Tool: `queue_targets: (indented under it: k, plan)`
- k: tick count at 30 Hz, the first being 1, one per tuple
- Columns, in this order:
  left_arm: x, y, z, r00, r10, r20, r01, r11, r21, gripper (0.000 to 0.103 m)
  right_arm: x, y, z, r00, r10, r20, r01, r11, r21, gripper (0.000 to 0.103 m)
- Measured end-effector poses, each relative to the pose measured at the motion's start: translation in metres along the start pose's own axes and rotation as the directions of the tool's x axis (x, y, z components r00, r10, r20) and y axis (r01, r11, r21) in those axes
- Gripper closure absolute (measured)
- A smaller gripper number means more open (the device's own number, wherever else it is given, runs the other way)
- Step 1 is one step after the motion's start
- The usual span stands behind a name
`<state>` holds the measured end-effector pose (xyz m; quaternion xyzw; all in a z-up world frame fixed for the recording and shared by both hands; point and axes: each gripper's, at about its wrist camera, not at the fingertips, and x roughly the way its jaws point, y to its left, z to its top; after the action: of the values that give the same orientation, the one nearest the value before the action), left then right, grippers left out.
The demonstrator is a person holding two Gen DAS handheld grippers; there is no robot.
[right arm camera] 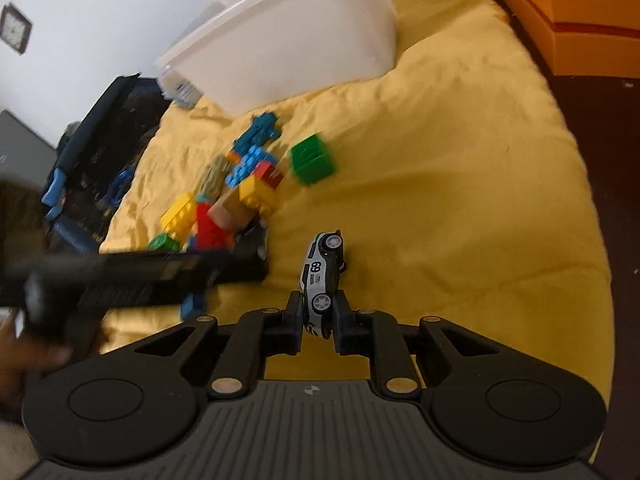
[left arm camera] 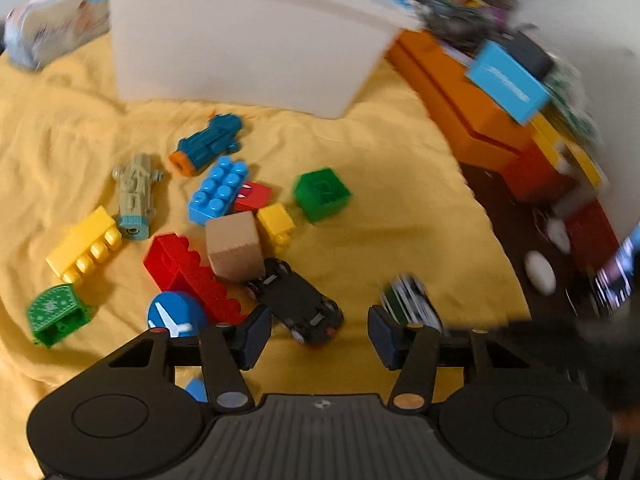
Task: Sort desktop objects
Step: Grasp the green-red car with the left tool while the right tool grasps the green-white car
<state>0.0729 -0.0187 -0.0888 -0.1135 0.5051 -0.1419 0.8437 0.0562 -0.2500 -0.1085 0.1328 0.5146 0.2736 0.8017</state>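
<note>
In the right wrist view my right gripper is shut on a white toy car marked 69, held nose-out over the yellow cloth. The same car shows blurred beside the right finger of my left gripper. That gripper is open, and a black toy car lies upside down between its fingers, nearer the left one and not pressed. Beyond it sits a pile: red brick, wooden cube, blue brick, green cube. My left gripper appears blurred at the left.
A white plastic bin stands at the back of the cloth. Orange boxes with clutter line the right side on a dark tabletop. A tissue pack lies back left. A dark blue bag borders the cloth's left edge.
</note>
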Motion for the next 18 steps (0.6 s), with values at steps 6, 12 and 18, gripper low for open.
queue_targets:
  k: [6, 12, 18]
  plan:
    - [0.006, -0.008, -0.003, 0.995, 0.095, 0.004, -0.095, 0.99, 0.1, 0.068, -0.01, 0.005, -0.005, 0.992, -0.117, 0.043, 0.122, 0.986, -0.114, 0.075]
    - [-0.014, -0.021, -0.014, 0.987, 0.154, 0.054, -0.163, 0.95, 0.265, 0.068, -0.024, -0.007, 0.0, 0.976, -0.187, 0.11, 0.201, 0.97, -0.135, 0.073]
    - [-0.034, -0.055, -0.039, 0.969, 0.227, 0.097, -0.245, 0.829, 0.503, 0.068, -0.025, -0.003, 0.001, 0.981, -0.16, 0.113, 0.178, 0.969, -0.172, 0.07]
